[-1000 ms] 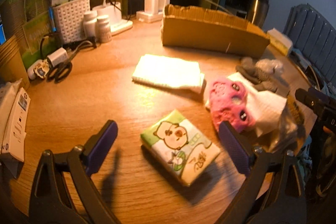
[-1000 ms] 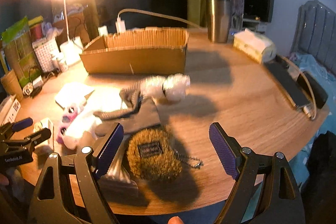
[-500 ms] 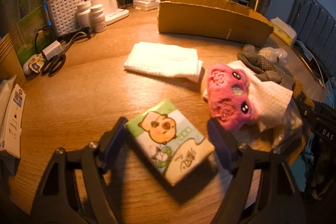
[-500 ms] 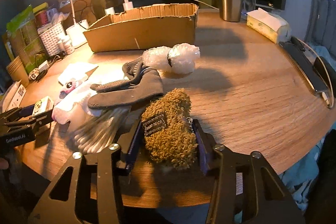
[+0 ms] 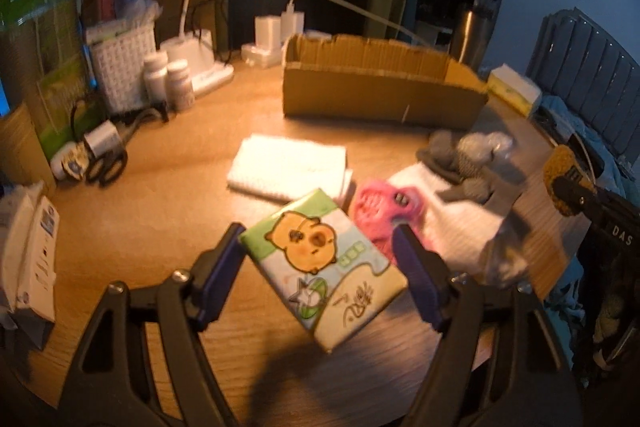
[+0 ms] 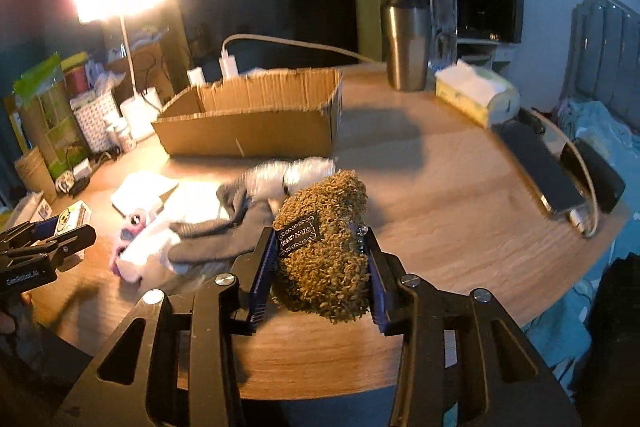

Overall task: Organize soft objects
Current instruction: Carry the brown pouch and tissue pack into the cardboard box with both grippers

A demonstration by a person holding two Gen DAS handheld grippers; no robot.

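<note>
Your round wooden table point(image 6: 460, 187) runs off the frame on every side, and much of the middle pile is motion-blurred. The open cardboard box point(image 5: 380, 87) stands toward the back; its inside is only partly visible from either wrist. In front of it the folded white towel point(image 5: 288, 167) lies flat. Beside that, the grey socks point(image 6: 224, 231), a clear plastic bundle point(image 6: 292, 171) and a white cloth point(image 5: 460, 227) overlap, so their edges are hard to separate. The pink plush toy point(image 5: 380, 207) is partly hidden behind your left gripper's right finger.

Your left gripper point(image 5: 320, 259) is closed on the cartoon tissue pack point(image 5: 324, 267), held tilted above the tabletop with its shadow below. Your right gripper point(image 6: 320, 263) pinches the brown fuzzy pouch point(image 6: 324, 247), its label facing the camera and a small chain just showing at its right side.

At the table's far right lie a tissue box point(image 6: 476, 95) and a steel tumbler point(image 6: 404, 47).
</note>
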